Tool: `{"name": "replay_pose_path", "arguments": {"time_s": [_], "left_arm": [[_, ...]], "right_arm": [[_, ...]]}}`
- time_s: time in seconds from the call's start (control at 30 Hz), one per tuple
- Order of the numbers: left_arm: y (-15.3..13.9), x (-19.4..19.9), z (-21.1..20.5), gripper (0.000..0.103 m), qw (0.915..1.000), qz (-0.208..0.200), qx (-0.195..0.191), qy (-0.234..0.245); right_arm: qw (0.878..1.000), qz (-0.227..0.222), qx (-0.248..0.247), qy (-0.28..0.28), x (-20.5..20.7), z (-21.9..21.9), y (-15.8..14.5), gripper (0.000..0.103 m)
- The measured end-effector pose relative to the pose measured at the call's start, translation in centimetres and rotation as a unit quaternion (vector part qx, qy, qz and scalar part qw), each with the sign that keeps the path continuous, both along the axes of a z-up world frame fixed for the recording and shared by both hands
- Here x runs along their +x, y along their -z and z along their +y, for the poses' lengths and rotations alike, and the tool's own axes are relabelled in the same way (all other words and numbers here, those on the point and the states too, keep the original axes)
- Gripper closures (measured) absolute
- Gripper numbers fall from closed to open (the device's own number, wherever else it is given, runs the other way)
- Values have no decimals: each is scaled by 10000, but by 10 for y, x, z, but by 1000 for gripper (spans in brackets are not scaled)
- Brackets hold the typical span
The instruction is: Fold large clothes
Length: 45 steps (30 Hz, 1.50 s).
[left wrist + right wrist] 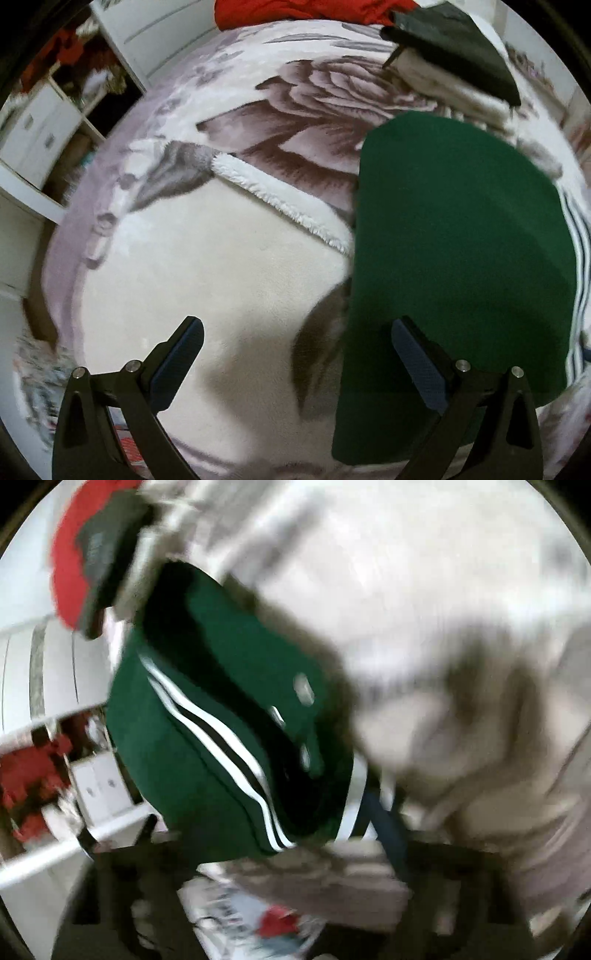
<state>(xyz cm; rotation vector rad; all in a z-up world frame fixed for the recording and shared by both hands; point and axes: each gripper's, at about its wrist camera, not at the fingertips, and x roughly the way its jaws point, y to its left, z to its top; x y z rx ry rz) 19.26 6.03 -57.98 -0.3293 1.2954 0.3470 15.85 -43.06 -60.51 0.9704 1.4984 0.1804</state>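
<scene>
A folded dark green garment with white and black stripes along its right edge lies flat on the bed's floral blanket. My left gripper points down over the blanket, open, nothing between its fingers; its right finger overlaps the garment's near left part. The right wrist view is badly blurred. It shows the same green garment, stripes and buttons up. My right gripper stands wide, open, with the garment's striped near edge between the fingers; the pads seem clear of it.
At the bed's far edge lie a red cloth and a dark folded garment on a white folded stack. White drawers and shelves stand left of the bed. A fluffy white blanket fold crosses the middle.
</scene>
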Motion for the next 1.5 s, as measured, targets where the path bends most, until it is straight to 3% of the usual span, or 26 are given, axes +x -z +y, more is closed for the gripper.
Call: {"name": "replay_pose_path", "arguments": {"time_s": [0.13,0.23,0.27,0.33,0.37,0.47,0.53,0.63,0.77,0.8,0.83,1.0,1.27,1.37,1.5], "left_arm": [[24,11,13,0,9937,-209,-1090,-127],[44,19,20,0,9683,-662,-2401,-203],[52,22,21,0,9550,-775,-2854,-212],[65,28,18,0,9355,-916,-3404,-228],[74,32,15,0,9257,-957,-3651,-233],[89,41,6,0,9083,-1046,-4045,-196],[92,47,1,0,9027,-1125,-4150,-182],[85,51,-1,7,9065,-1254,-4029,-137],[74,51,1,39,9091,-1436,-3907,-174],[68,53,2,45,9092,-1490,-3886,-163],[64,55,2,48,9101,-1510,-3857,-129],[42,74,0,55,9135,-1588,-3744,107],[-31,133,14,55,9120,-1814,-3630,592],[-55,165,23,55,9075,-1938,-3671,644],[-93,233,36,55,8999,-2188,-3693,771]], "right_arm": [[9949,-726,-152,-685,59,8,-14,15],[9782,-1356,-167,-1563,112,40,-7,11],[9725,-1396,-212,-1853,110,48,-2,9],[9599,-1347,-387,-2427,130,61,21,8],[9604,-1225,-151,-2500,138,62,33,6],[9615,-821,833,-2487,151,62,61,0],[9542,-659,1387,-2568,155,67,69,0],[9443,-492,1716,-2763,164,82,77,0],[9476,-510,1816,-2576,172,92,77,4],[9507,-537,1795,-2472,172,91,75,32],[9504,-564,1894,-2401,172,92,73,49],[9622,-644,1757,-1980,165,94,48,58],[9666,-1058,1801,-1487,180,75,-31,62],[9673,-1234,1695,-1427,202,62,-73,62],[9687,-1522,1408,-1367,263,44,-138,62]]}}
